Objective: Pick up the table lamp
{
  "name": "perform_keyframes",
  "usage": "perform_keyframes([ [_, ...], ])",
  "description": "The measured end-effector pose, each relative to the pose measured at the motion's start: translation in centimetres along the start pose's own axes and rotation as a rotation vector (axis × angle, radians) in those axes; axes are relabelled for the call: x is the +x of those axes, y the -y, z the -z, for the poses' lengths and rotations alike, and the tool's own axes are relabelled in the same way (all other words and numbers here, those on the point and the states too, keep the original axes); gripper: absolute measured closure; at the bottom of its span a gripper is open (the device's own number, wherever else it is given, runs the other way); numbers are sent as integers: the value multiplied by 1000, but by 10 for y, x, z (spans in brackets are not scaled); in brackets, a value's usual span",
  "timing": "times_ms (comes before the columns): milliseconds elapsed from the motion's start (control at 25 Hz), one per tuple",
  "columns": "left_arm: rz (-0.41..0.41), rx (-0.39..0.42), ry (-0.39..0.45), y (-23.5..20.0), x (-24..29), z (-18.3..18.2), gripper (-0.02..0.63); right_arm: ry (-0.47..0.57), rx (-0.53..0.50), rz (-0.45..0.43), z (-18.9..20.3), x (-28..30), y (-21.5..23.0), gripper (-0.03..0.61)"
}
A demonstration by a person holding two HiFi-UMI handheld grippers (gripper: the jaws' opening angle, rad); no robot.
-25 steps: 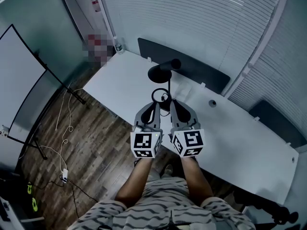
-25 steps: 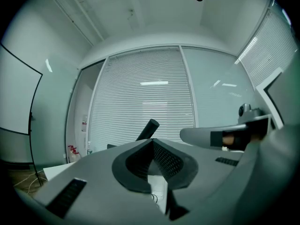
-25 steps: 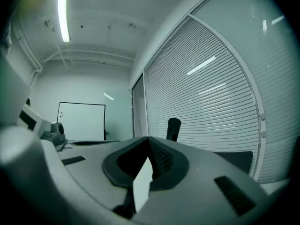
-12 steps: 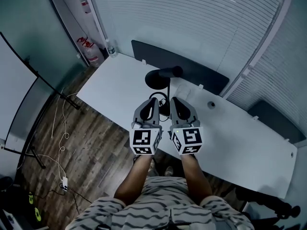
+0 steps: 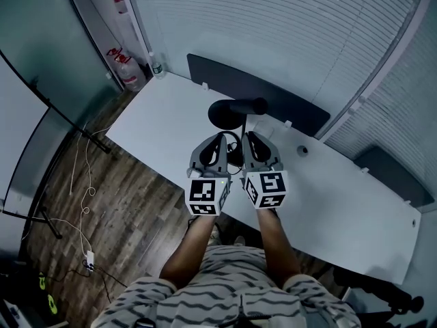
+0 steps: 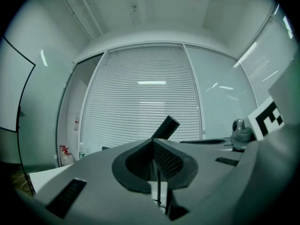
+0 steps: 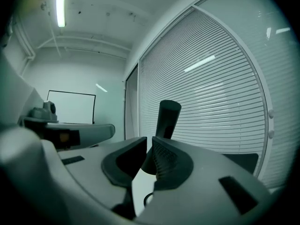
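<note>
The black table lamp (image 5: 224, 113) stands on the white table (image 5: 157, 125), with a round head, a short tube at the top and a thin stem down to a ring base. My left gripper (image 5: 220, 139) and right gripper (image 5: 247, 137) are side by side at the near table edge, tips either side of the base. In the left gripper view the left gripper (image 6: 153, 142) is shut and empty, with the lamp tube (image 6: 165, 127) rising behind it. In the right gripper view the right gripper (image 7: 150, 142) shows a hairline slit, just starting to open, with the lamp (image 7: 168, 116) beyond it and nothing held.
A dark panel (image 5: 273, 96) runs along the table's far edge before slatted blinds. A cable hole (image 5: 302, 150) sits right of the lamp. Water bottles (image 5: 123, 68) stand at the back left. Cables (image 5: 85, 183) lie on the wooden floor beside a whiteboard stand.
Both grippers have moved forward over the table edge toward the lamp, so their tips now flank its base. The lamp has not moved.
</note>
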State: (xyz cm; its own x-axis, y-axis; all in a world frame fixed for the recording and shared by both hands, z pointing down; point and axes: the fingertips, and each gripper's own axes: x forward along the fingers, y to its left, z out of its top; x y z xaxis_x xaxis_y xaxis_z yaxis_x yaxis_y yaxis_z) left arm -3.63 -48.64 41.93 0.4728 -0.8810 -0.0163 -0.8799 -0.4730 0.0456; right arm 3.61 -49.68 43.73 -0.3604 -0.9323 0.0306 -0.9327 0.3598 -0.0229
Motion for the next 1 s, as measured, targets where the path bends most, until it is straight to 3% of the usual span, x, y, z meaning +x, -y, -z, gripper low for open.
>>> perform_keyframes([
  [120, 2, 6, -1, -4, 7, 0, 607, -21, -6, -4, 12, 10, 3, 502],
  [320, 4, 12, -11, -5, 15, 5, 607, -47, -11, 0, 36, 26, 15, 459],
  [520, 1, 33, -13, -8, 20, 4, 607, -34, -24, -8, 57, 46, 27, 442],
  [1000, -29, 49, -22, -19, 27, 5, 607, -125, -52, -33, 124, 77, 43, 437],
])
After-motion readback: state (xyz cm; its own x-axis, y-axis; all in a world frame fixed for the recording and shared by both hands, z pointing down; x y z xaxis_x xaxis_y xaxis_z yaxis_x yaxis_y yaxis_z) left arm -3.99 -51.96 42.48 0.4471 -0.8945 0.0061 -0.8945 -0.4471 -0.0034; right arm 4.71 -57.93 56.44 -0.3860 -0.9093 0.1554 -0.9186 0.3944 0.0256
